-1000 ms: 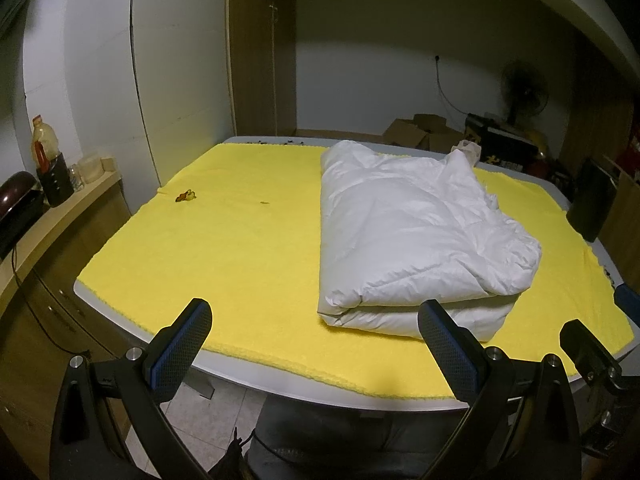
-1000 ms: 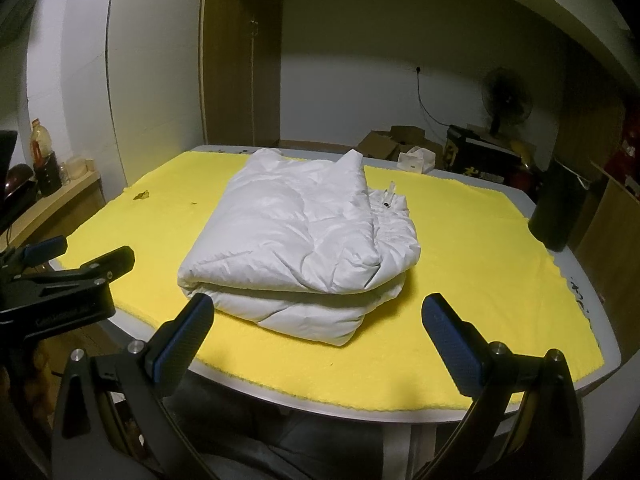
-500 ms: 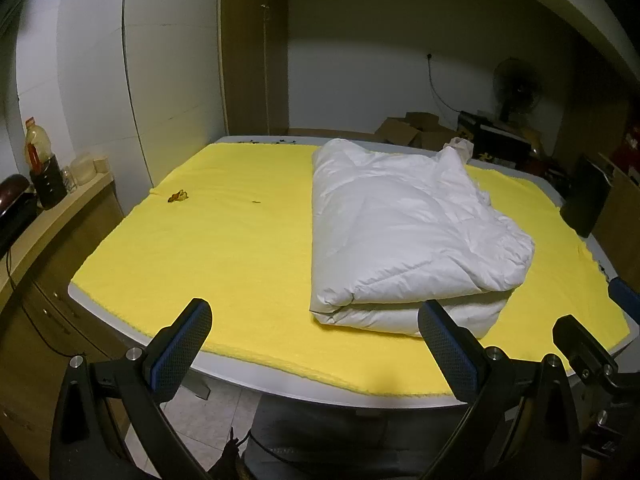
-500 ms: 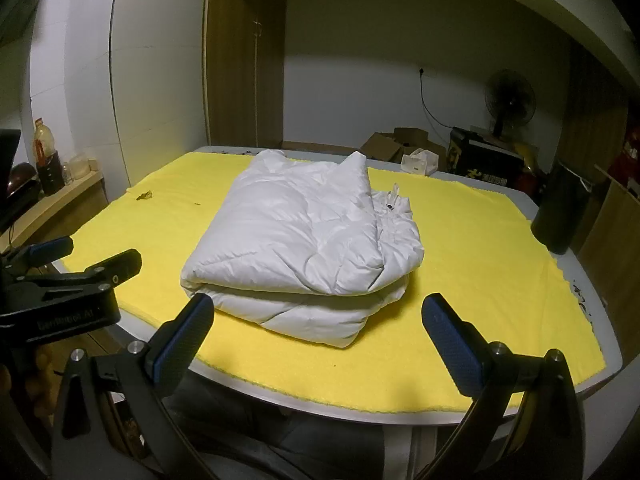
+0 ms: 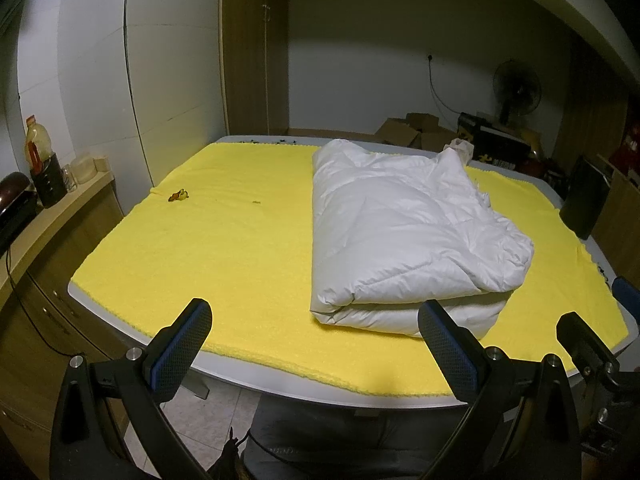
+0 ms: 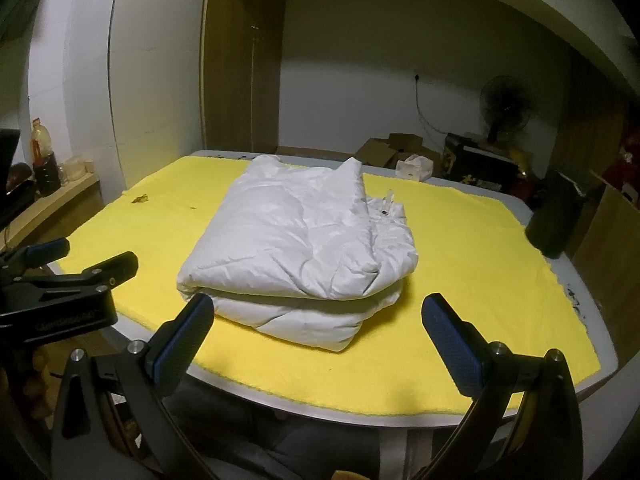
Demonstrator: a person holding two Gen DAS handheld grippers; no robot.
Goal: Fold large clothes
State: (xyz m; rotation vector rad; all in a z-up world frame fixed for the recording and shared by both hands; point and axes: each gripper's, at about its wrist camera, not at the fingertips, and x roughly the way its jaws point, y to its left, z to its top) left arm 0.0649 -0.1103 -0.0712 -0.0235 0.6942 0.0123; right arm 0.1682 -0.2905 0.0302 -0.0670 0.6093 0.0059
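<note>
On the wide counter (image 5: 120, 312) covered with a bright yellow towelling cloth (image 5: 224, 248) lies the white padded garment (image 5: 400, 240), a puffy quilted piece folded over on itself into a thick, roughly rectangular bundle; it rests a little right of centre in the left wrist view and near the middle in the right wrist view (image 6: 296, 252), with its doubled edge facing the near rim; two stacked layers show along that near edge, and the right side looks more bunched and creased, with a small tag or zip pull poking out there; both tools hang short of the near rim, apart from the garment; the left claw (image 5: 316, 344) is spread wide and holds nothing; the right claw (image 6: 320, 336) is likewise spread wide and empty; each also appears at the edge of the other's view; judging from the compact shape, the folding seems largely done, perhaps wholly done; what may be left is only tidying the rumpled right side or squaring the bundle, though whether another fold is intended cannot be told from these views; a small brownish scrap (image 5: 178, 196) lies on the cloth well apart from the garment, toward the far left, and a dark cylindrical bin (image 6: 556, 220) stands beyond the right rim.
</note>
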